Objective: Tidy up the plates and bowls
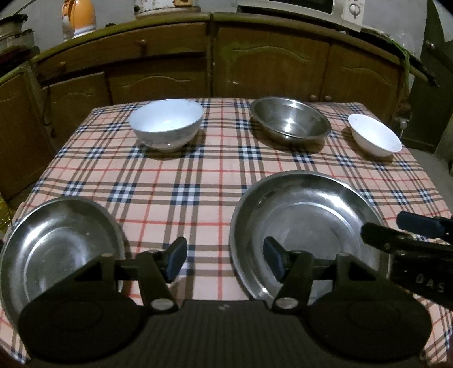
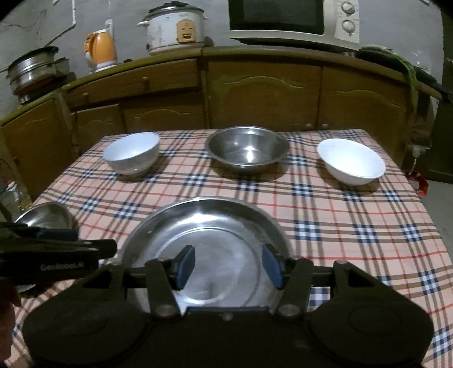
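The left gripper (image 1: 225,261), fingers (image 1: 176,259) spread, hangs over checked cloth (image 1: 181,181) between two steel plates (image 1: 56,249).

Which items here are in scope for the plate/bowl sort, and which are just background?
In scope: large steel plate, small steel plate, steel bowl, blue-white bowl, white bowl.

Background: rice cooker, orange kettle, microwave, stacked pots, cabinets, checked tablecloth.

1. A table in a plaid tablecloth (image 2: 325,215) fills mid-frame.
2. Far row, left to right: white bowl (image 2: 130,153), steel bowl (image 2: 247,148), shallow white bowl (image 2: 351,161).
3. Lower centre: large steel plate (image 2: 206,226); lower left: smaller steel plate (image 1: 53,243).
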Tool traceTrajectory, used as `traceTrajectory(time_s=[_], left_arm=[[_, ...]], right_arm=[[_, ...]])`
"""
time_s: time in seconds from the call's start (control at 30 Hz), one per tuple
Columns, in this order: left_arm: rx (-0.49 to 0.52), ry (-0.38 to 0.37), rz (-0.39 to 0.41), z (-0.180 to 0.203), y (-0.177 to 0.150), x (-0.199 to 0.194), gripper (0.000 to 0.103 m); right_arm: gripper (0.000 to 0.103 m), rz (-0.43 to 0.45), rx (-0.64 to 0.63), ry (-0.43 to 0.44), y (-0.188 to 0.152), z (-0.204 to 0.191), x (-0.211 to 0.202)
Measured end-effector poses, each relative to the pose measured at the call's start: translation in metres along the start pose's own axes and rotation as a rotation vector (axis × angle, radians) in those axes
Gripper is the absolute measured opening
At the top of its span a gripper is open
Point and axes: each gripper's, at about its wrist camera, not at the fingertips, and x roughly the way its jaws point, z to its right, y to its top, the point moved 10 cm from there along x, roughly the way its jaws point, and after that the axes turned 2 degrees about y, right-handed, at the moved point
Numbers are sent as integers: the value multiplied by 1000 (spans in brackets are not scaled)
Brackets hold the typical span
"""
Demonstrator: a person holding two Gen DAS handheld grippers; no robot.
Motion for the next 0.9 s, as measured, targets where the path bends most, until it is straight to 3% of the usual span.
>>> traceTrajectory(time_s=[0.9], left_arm=[[-89, 75, 16, -78, -16, -27, 62]], right_arm=[[65, -40, -112, 137, -6, -111, 9]])
